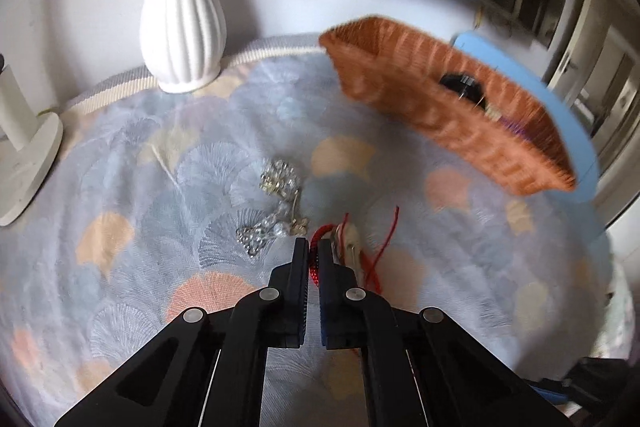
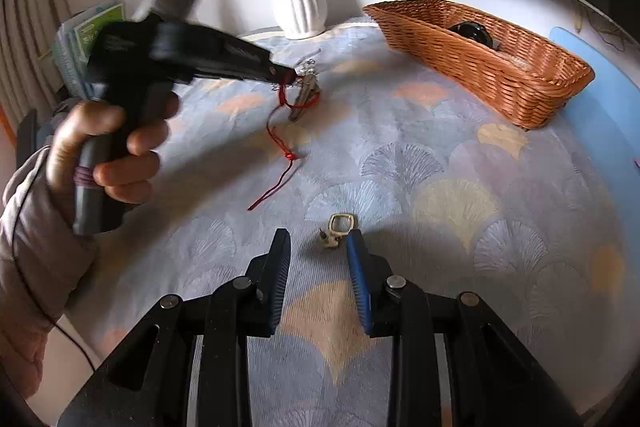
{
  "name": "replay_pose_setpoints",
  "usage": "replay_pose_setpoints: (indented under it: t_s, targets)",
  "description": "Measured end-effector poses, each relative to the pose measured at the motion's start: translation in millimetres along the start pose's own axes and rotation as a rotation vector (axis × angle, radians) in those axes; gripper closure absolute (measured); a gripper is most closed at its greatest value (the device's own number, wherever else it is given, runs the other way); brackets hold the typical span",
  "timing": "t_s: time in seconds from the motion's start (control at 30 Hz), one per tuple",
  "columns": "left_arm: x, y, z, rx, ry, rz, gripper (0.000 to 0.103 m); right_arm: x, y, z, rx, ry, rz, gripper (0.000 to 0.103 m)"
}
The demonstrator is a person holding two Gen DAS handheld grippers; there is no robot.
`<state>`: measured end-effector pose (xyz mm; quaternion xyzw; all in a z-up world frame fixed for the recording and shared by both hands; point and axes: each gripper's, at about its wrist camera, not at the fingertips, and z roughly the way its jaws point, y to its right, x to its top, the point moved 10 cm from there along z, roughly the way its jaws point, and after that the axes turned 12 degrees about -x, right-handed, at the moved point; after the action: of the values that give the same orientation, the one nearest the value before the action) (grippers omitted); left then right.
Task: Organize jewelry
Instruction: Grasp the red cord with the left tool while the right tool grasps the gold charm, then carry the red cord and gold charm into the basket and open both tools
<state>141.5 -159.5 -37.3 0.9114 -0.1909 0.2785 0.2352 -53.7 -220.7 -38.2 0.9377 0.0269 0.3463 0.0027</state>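
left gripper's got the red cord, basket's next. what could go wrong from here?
1. The left gripper pinches only a short bit of the red cord; its loose tail trails on the cloth and may snag or slip out.
2. The rhinestone jewelry lies right beside the grip and could get dragged along.
3. The right gripper is open beside a small gold clip; a careless move could knock it away.

2 grippers (image 1: pixel 314 251) (image 2: pixel 318 247), 1 wicker basket (image 2: pixel 480 67), 1 white vase (image 1: pixel 182 23), 1 red cord bracelet (image 2: pixel 286 151), 1 small pendant (image 2: pixel 338 229) (other jewelry too blurred to count).
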Motion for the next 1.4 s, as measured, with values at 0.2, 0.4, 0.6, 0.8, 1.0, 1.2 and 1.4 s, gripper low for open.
replay_pose_setpoints:
  t_s: [0.2, 0.4, 0.6, 0.8, 1.0, 1.2, 1.4]
  targets:
    - [11, 29, -29, -0.258, 0.078, -0.015, 0.099, 6, -6, 10, -0.165, 0.014, -0.062, 0.086]
    - [15, 51, -57, -0.322, 0.115, 0.043, 0.099, 5, 0, 8, -0.110, 0.022, -0.048, 0.091]
    - [16, 63, -64, -0.299, 0.111, 0.115, 0.099, 17, 34, -7, -0.004, 0.026, 0.070, 0.091]
    - [22, 78, -64, -0.257, 0.095, 0.191, 0.099, 48, 87, -29, 0.040, 0.055, 0.171, 0.091]
    - [52, 101, -67, -0.254, 0.120, 0.246, 0.099, 100, 141, -43, 0.059, 0.122, 0.258, 0.091]
    - [92, 114, -58, -0.253, 0.155, 0.254, 0.099, 155, 182, -33, -0.041, 0.170, 0.272, 0.091]
    - [151, 120, -49, -0.271, 0.226, 0.231, 0.099, 211, 194, -10, -0.100, 0.191, 0.244, 0.091]
